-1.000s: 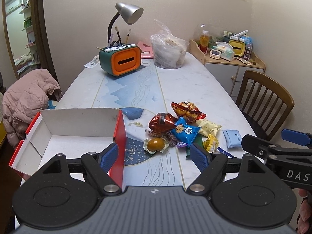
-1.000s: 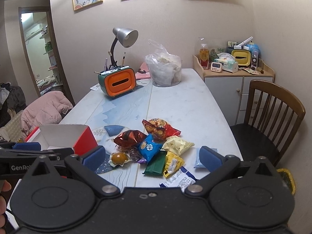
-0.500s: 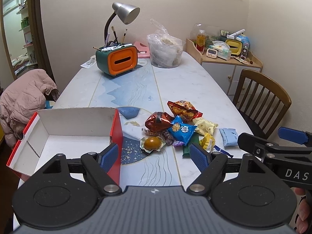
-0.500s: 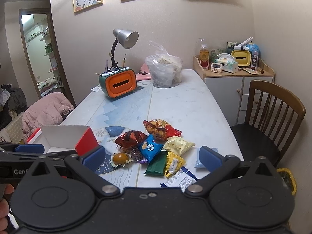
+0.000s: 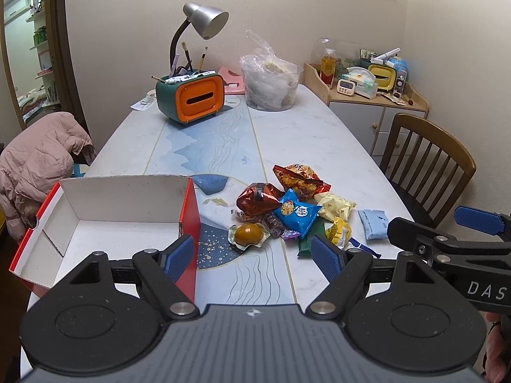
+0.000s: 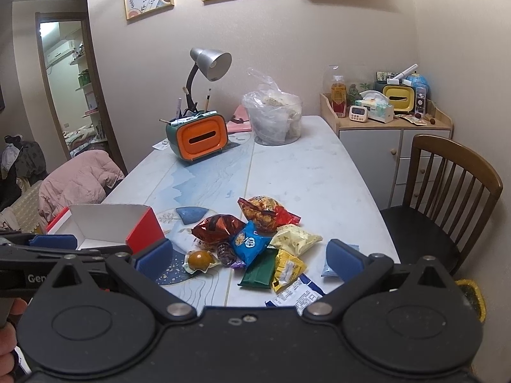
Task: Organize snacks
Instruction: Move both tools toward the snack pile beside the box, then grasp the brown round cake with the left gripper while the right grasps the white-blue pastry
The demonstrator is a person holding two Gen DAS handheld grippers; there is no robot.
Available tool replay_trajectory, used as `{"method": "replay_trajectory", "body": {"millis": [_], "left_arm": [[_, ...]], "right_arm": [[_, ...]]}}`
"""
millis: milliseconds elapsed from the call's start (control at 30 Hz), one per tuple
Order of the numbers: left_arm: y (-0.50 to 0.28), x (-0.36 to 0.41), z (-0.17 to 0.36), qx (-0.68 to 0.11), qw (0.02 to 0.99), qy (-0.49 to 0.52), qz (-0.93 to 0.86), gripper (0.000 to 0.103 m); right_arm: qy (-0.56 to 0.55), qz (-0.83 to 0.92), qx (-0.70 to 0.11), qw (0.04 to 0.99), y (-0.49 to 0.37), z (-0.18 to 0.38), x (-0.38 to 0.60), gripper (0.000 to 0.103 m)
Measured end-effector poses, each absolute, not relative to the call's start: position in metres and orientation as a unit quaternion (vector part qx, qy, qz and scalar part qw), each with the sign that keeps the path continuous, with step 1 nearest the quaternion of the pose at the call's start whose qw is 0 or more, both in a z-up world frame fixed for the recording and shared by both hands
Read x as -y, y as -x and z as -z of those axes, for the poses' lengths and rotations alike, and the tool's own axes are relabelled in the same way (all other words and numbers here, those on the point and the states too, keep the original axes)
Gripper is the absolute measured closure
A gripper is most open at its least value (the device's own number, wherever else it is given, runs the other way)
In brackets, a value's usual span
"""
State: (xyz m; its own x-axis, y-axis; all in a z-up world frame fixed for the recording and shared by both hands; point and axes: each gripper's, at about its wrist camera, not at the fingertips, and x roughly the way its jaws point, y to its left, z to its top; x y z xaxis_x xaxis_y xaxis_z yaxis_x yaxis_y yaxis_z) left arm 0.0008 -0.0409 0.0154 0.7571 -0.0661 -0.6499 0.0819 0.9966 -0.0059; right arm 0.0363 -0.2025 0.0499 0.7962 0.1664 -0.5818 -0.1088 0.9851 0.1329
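Red-sided and white inside, an open cardboard box [image 5: 127,210] sits at the near left of a marble-patterned table [image 5: 303,146], with nothing in it. A heap of snack packets [image 5: 297,210] lies just beside it at its 3 o'clock: a blue cookie pouch [image 5: 298,212] at the centre, an orange-red bag [image 5: 300,178] at its 12 o'clock, a shiny red-brown bag [image 5: 257,201] at 9 o'clock, a pale yellow packet [image 5: 335,206] at 3 o'clock. A clear-wrapped brown egg [image 5: 248,233] rests at the pile's 7 o'clock, and a light blue sachet [image 5: 373,223] lies a little apart at 3 o'clock.

Held above the near edge of the table, the left gripper [image 5: 254,255] has its blue-padded fingers [image 5: 180,253] spread wide and holds nothing. The right gripper [image 6: 249,255], beside it, is likewise wide apart and empty, framing the pile from above a dark green packet [image 6: 260,271] and a yellow one [image 6: 287,269].

At the far end of the table stand an orange-fronted organiser [image 5: 191,97], a grey desk lamp [image 5: 204,22] and a clear plastic bag [image 5: 271,83]. A wooden chair [image 5: 424,159] stands at the table's 3 o'clock side.
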Motion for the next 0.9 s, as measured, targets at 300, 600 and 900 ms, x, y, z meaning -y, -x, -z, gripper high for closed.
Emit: {"method": "replay_trajectory", "body": {"millis": [300,600,900], "left_arm": [[-0.001,0.049,-0.01,-0.352,0.935,-0.012,0.045,0.023],[-0.023,0.053,0.007,-0.385,0.921,-0.011,0.05,0.023],[-0.054,0.066,0.036,-0.416,0.906,-0.022,0.077,0.023]], "right_arm": [[-0.044,-0.072,-0.311,0.947,-0.036,-0.049,0.204,0.0],[-0.042,-0.046,-0.338,0.939,-0.046,-0.03,0.224,0.003],[-0.023,-0.053,-0.38,0.923,-0.06,0.005,0.253,0.01]]}}
